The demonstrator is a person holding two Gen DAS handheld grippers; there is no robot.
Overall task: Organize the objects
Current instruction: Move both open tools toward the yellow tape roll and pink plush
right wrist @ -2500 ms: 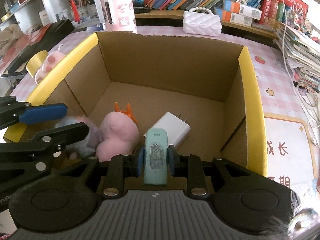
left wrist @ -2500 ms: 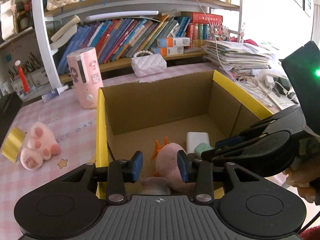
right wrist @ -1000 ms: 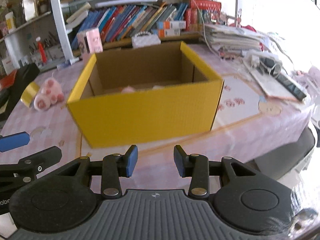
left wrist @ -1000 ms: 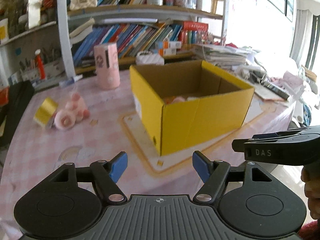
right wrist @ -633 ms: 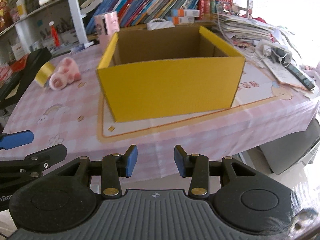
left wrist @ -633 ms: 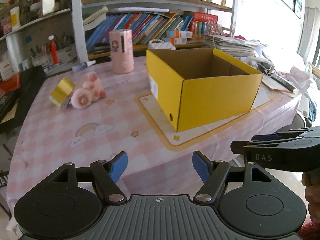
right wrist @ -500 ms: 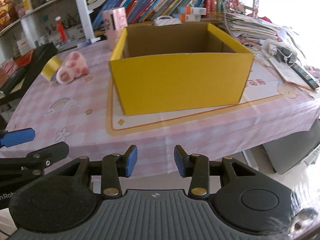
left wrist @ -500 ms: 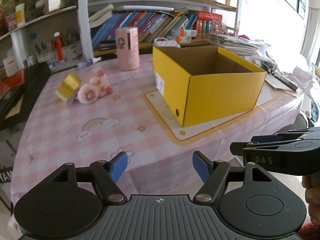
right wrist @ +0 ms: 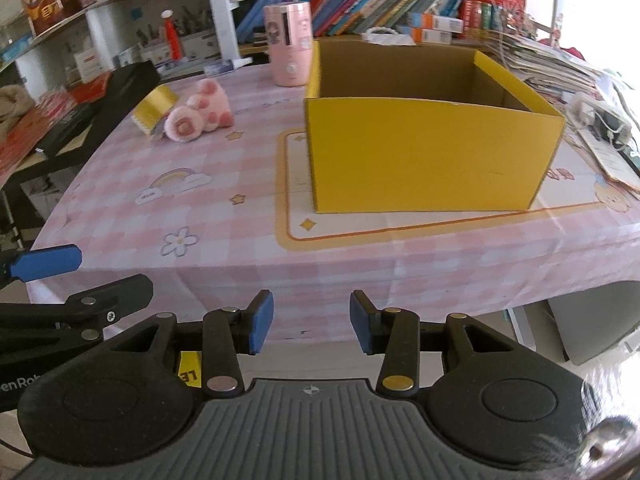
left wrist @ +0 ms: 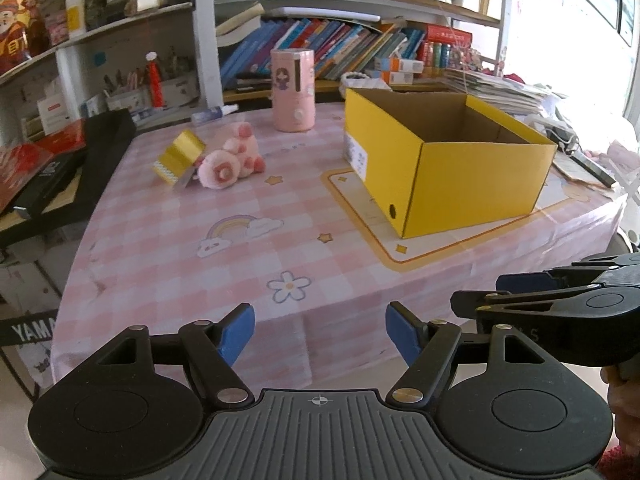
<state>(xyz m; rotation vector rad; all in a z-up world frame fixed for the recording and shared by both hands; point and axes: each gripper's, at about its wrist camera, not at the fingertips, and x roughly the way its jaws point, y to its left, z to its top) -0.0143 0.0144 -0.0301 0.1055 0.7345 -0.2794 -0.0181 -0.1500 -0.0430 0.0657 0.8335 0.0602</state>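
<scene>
A yellow cardboard box stands on the pink checked tablecloth; its contents are hidden by its walls. A pink plush toy and a gold tape roll lie left of the box. A pink cylinder stands behind them. My left gripper is open and empty, held off the table's front edge. My right gripper is open and empty, also in front of the table.
Bookshelves run along the back. A stack of papers and cables lies right of the box. A black case sits at the table's left edge. A small bottle lies near the shelf.
Both grippers have drawn back from inside the box to in front of the table. The right gripper has let go of the small teal item, and both now stand open and empty.
</scene>
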